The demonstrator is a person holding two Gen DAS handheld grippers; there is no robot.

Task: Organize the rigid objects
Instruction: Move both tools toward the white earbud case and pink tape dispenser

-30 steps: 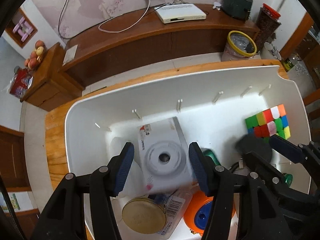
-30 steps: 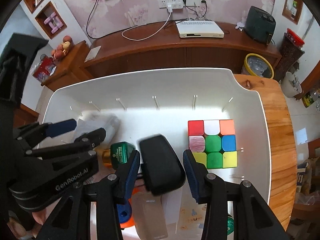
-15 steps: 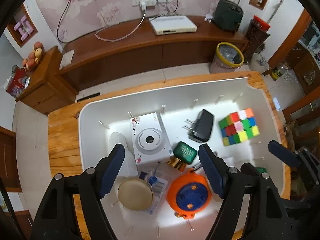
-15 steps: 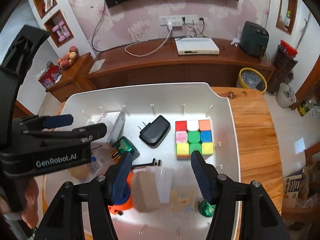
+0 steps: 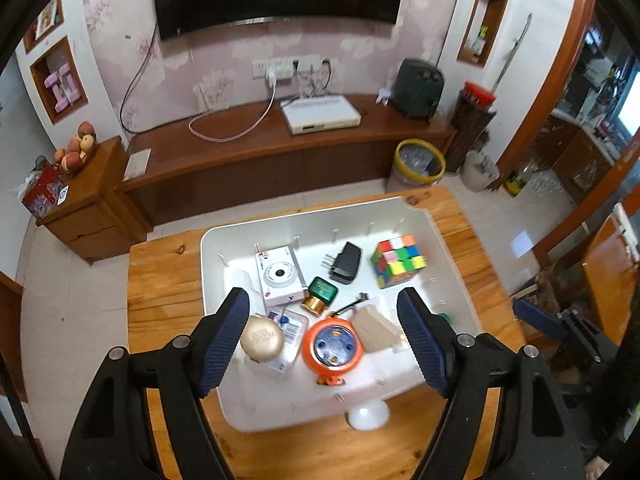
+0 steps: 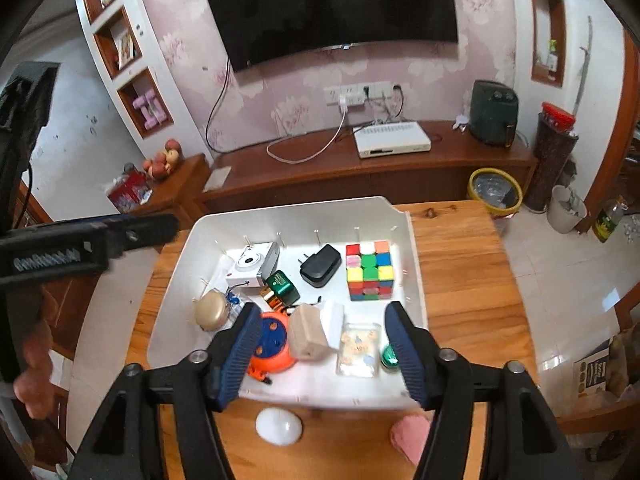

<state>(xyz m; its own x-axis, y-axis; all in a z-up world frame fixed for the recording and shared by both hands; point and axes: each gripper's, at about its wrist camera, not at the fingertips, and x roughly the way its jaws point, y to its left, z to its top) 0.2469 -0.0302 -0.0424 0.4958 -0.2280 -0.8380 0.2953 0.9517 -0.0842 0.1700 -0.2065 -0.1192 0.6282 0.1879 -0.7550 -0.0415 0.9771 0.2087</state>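
A white tray [image 5: 212, 248] on the wooden table holds a white camera box [image 5: 280, 276], a black charger [image 5: 347, 263], a colour cube [image 5: 398, 260], a green box [image 5: 323, 290], an orange reel [image 5: 334, 346], a gold tin [image 5: 262, 339] and a tan block [image 5: 376, 330]. My left gripper [image 5: 322, 300] hangs open high above the tray's near half, empty. In the right wrist view the charger [image 6: 320, 266] lies beside the cube [image 6: 370, 270]. My right gripper [image 6: 324, 311] hovers above the tan block [image 6: 306, 332], its jaws opening with nothing gripped.
A white oval object [image 6: 278, 426] and something pink [image 6: 412, 432] lie on the table [image 6: 460, 280] in front of the tray. A clear card case [image 6: 358, 346] sits in the tray's near right. A TV cabinet [image 5: 260, 152] and a yellow-rimmed bin [image 5: 420, 164] stand beyond.
Both grippers opened, rose and drew back from the tray. The left one let go of the white camera box and the right one the black charger; both things now lie in the tray.
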